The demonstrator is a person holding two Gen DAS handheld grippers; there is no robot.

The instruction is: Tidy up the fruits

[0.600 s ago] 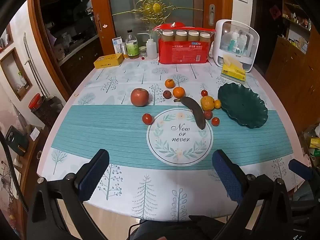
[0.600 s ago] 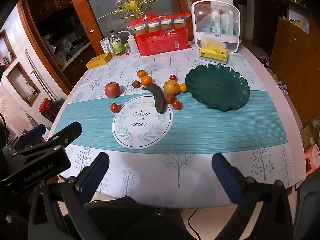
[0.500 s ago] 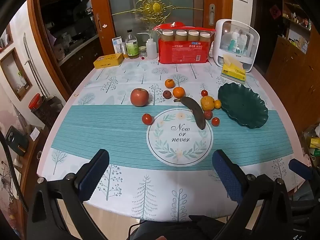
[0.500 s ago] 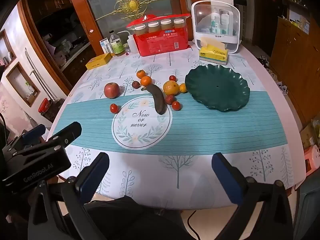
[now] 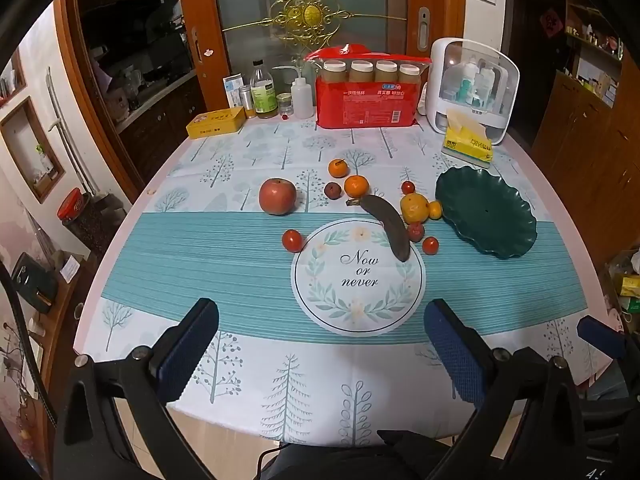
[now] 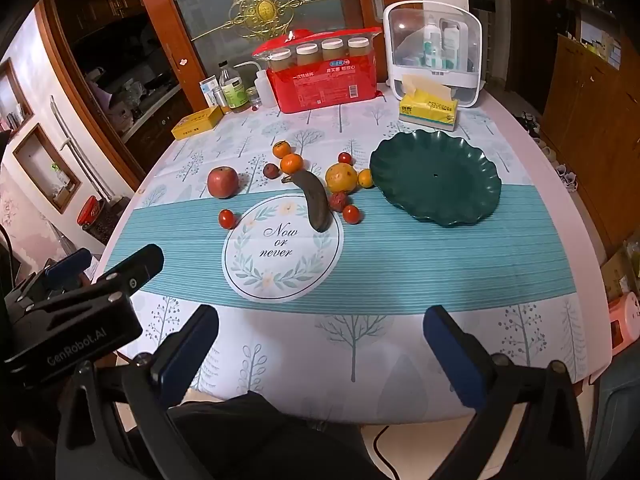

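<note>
Both grippers hang over the near edge of the table [image 5: 248, 148], jaws spread wide with nothing between them: the left gripper [image 5: 322, 344] faces the round "Now or never" print [image 5: 358, 276], and the right gripper [image 6: 320, 346] sits just beside it, over bare cloth with clear room ahead. The fruits lie loose in a cluster past the print: a red apple [image 5: 277, 196] to the left, a dark banana [image 5: 390, 226] whose tip overlaps the print, oranges [image 5: 356, 186] and small red tomatoes [image 5: 292, 240] around it. The green scalloped plate [image 6: 436, 178] stands empty to the right, near the table's right edge, a small orange fruit just beside its rim. Boxes and bottles line the far edge.
</note>
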